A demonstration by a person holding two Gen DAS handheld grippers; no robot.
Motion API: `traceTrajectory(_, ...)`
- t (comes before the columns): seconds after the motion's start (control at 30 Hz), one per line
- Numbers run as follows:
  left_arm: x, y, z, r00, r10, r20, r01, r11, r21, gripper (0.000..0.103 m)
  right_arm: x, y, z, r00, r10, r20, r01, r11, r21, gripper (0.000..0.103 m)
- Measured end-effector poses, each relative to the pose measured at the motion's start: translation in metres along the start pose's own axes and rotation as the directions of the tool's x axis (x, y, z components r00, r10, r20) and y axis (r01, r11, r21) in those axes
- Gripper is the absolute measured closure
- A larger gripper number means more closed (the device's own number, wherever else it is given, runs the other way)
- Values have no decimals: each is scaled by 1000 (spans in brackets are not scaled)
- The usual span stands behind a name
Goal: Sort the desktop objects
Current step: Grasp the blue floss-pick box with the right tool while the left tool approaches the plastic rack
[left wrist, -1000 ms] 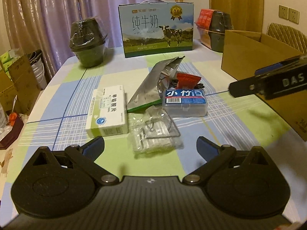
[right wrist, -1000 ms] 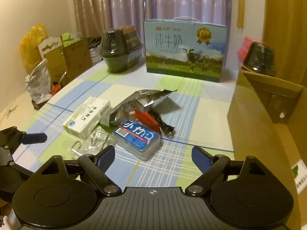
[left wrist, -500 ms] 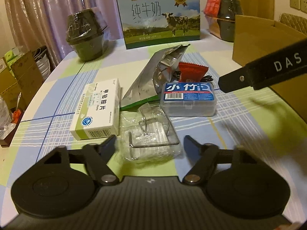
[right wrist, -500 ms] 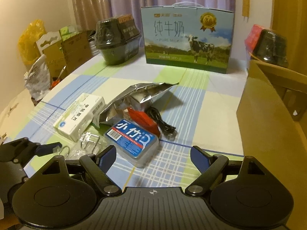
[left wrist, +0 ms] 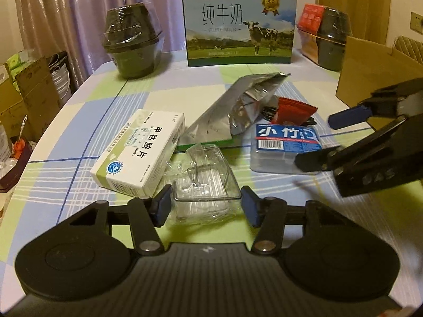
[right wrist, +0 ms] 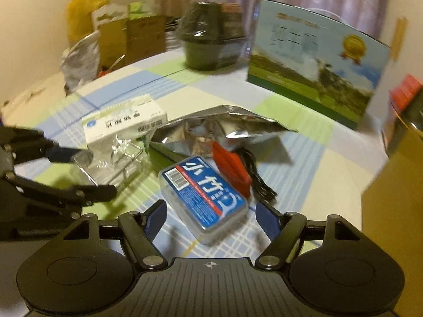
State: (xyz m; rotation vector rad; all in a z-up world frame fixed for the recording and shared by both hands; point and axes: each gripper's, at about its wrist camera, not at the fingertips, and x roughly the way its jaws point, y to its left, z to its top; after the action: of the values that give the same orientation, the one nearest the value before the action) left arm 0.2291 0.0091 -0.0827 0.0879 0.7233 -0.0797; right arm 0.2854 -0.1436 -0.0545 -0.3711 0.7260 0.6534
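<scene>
My left gripper [left wrist: 206, 208] is open, its blue pads on either side of a clear plastic packet with a wire hook [left wrist: 206, 185]. A white medicine box [left wrist: 140, 153] lies just left of the packet. My right gripper [right wrist: 211, 219] is open around the near end of a clear box with a blue label [right wrist: 206, 198]. Behind that box lie a red sachet [right wrist: 232, 169], a black cable [right wrist: 256, 179] and a silver foil bag [right wrist: 211, 132]. The right gripper [left wrist: 341, 137] also shows in the left wrist view, over the blue-label box [left wrist: 285, 145].
A milk carton case [left wrist: 240, 23] and a dark wrapped bowl [left wrist: 132, 42] stand at the back of the checked tablecloth [left wrist: 79, 137]. An open cardboard box [left wrist: 370, 71] sits at the right edge, another dark bowl [left wrist: 333, 45] behind it. Cartons stand beyond the table's left edge.
Both grippers moved forward and down. The left one now brackets the clear packet; the right one has swung left and lower, bracketing the blue-label box. The right wrist view is blurred by motion.
</scene>
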Motion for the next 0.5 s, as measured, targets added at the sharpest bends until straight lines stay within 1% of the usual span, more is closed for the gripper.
traceTrajectory(0.1, 0, 1, 0, 1000, -7, 2, 7, 1000, 2, 53, 15, -1, 2, 1000, 9, -14, -10, 1000, -15, 31)
traceTrajectory(0.27, 0, 1, -1, 1000, -20, 3, 20, 1000, 7, 53, 29, -11, 2, 998, 53, -15, -53, 998, 47, 31)
traceTrajectory(0.33, 0, 1, -2, 1000, -23, 1, 23, 1000, 10, 53, 27, -11, 4, 998, 53, -26, -51, 997, 59, 35)
traceTrajectory(0.43, -2, 0, -3, 1000, -26, -5, 26, 999, 19, 53, 20, -6, 4, 997, 47, -53, -44, 997, 67, 36)
traceTrajectory(0.5, -5, -2, -4, 999, -32, -8, 32, 999, 25, 53, 11, -4, 2, 996, 60, -69, -53, 994, 100, 36)
